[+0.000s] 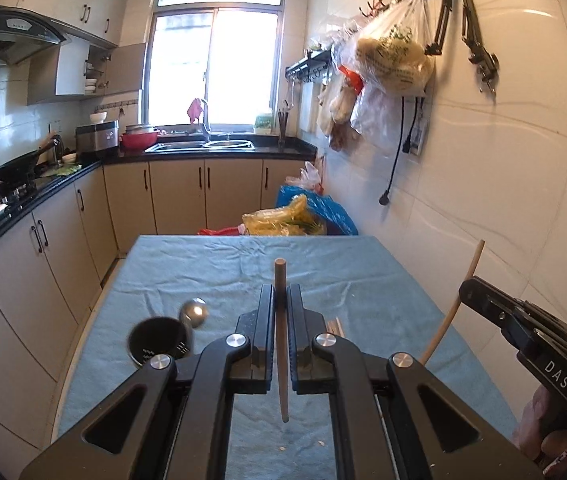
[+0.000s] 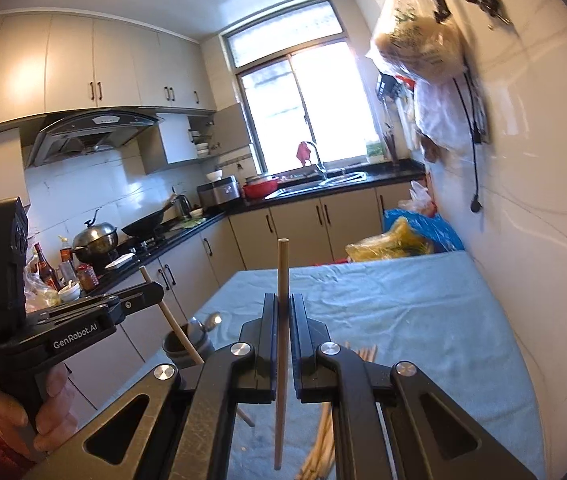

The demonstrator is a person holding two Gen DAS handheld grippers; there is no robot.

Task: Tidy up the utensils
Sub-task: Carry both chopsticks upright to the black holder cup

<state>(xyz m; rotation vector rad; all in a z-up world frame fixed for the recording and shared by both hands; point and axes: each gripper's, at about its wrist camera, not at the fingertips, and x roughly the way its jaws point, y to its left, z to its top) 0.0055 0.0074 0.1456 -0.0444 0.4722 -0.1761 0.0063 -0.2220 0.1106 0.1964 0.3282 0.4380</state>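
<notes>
My left gripper (image 1: 281,290) is shut on a wooden chopstick (image 1: 280,276), held nearly upright above the blue cloth table (image 1: 363,280). My right gripper (image 2: 282,300) is shut on a second chopstick (image 2: 282,268), also upright. Each gripper shows in the other's view: the right gripper (image 1: 468,286) holds its chopstick (image 1: 453,312) by the wall, and the left gripper (image 2: 155,290) holds its chopstick (image 2: 175,328) tilted over the cup. A black holder cup (image 1: 155,340) with a metal spoon (image 1: 194,312) stands at the table's left edge. Several loose chopsticks (image 2: 319,448) lie on the cloth below the right gripper.
Yellow and blue plastic bags (image 1: 303,216) sit past the table's far end. A white tiled wall (image 1: 483,200) runs along the right, with hanging bags (image 1: 395,56) on hooks. Cabinets and a black counter (image 1: 43,196) line the left, a narrow floor strip between.
</notes>
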